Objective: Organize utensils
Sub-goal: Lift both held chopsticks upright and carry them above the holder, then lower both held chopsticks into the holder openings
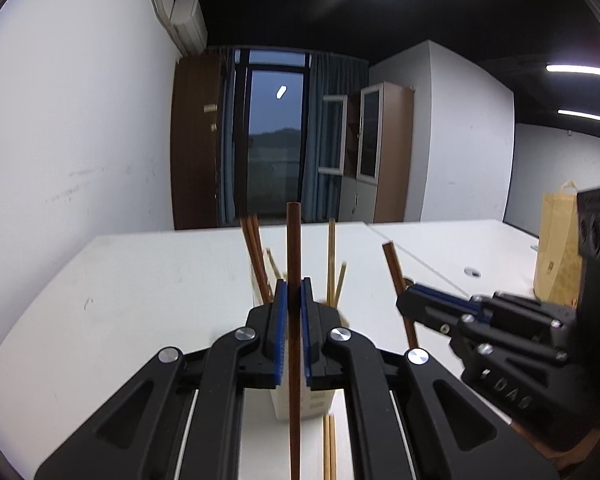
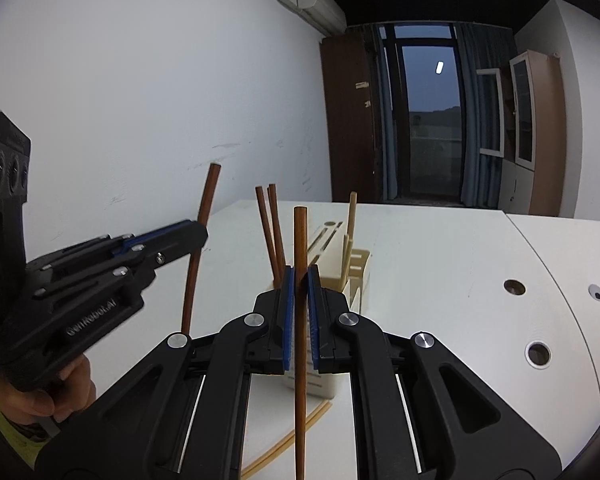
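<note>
Left gripper (image 1: 294,320): clamped narrow on a dark chopstick (image 1: 293,280) that stands upright between the blue pads, its top above the jaws and its lower end running out of the bottom of the view.
Right gripper (image 2: 299,312): likewise pinched tight on a second dark chopstick (image 2: 300,280), upright, gripped around mid-length.
Hand (image 2: 60,396): seen in the right view under the left gripper's handle.
Loose pair (image 1: 329,444): two pale chopsticks lie flat on the table (image 1: 140,280) just below and in front of both grippers, at the near foot of the holder.
Holder (image 2: 332,276): a cream slotted rack directly ahead of both grippers, mostly hidden behind the jaws in the left view.
Already stowed: two dark chopsticks (image 2: 272,232) stand in the holder's left side; pale chopsticks (image 1: 332,264) stand in its right side.
Held sticks vs holder: each hangs in the air just short of the holder and above the table, touching neither as far as can be seen.
Progress: roughly midway by my reading. Several sticks are sorted by colour, two dark ones are in hand and not yet slotted, and the pale pair on the table is left.
Likely next: carry both dark sticks over the left slots and lower them in.
Far: window, cabinets, paper bag (image 1: 558,248) on the table's right.
</note>
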`<action>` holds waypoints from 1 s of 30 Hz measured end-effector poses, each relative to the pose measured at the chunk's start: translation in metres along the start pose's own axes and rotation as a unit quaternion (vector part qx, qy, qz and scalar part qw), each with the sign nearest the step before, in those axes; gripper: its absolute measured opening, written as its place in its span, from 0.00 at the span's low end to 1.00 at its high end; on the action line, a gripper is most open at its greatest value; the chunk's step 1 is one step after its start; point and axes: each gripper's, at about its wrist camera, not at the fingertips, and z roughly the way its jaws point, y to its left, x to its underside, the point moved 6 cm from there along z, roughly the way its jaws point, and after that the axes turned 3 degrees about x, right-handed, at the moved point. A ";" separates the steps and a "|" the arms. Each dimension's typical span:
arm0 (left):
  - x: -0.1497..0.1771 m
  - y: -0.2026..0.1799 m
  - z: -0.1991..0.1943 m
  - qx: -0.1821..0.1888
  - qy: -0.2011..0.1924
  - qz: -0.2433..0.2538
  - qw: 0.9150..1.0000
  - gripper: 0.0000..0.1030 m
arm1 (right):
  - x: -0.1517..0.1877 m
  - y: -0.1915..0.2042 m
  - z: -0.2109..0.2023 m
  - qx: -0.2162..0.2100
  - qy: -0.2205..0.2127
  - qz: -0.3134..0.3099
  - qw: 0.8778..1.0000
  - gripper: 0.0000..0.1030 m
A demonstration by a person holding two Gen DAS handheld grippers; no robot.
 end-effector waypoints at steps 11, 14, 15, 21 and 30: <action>-0.017 -0.002 0.016 -0.009 -0.029 0.006 1.000 0.06 | -0.022 -0.012 0.007 -0.002 -0.052 0.012 0.999 0.06; -0.022 -0.002 0.015 -0.007 -0.048 0.004 0.999 0.06 | -0.028 -0.016 0.009 -0.003 -0.071 0.014 0.997 0.06; -0.023 -0.002 0.015 -0.006 -0.053 0.004 0.999 0.06 | -0.031 -0.017 0.009 -0.005 -0.078 0.018 0.997 0.06; -0.037 -0.001 0.005 -0.005 -0.111 -0.001 0.994 0.06 | -0.043 -0.023 0.011 -0.015 -0.114 0.024 0.993 0.06; -0.053 0.000 -0.002 -0.011 -0.166 -0.006 0.986 0.06 | -0.057 -0.026 0.005 -0.028 -0.188 0.023 0.982 0.06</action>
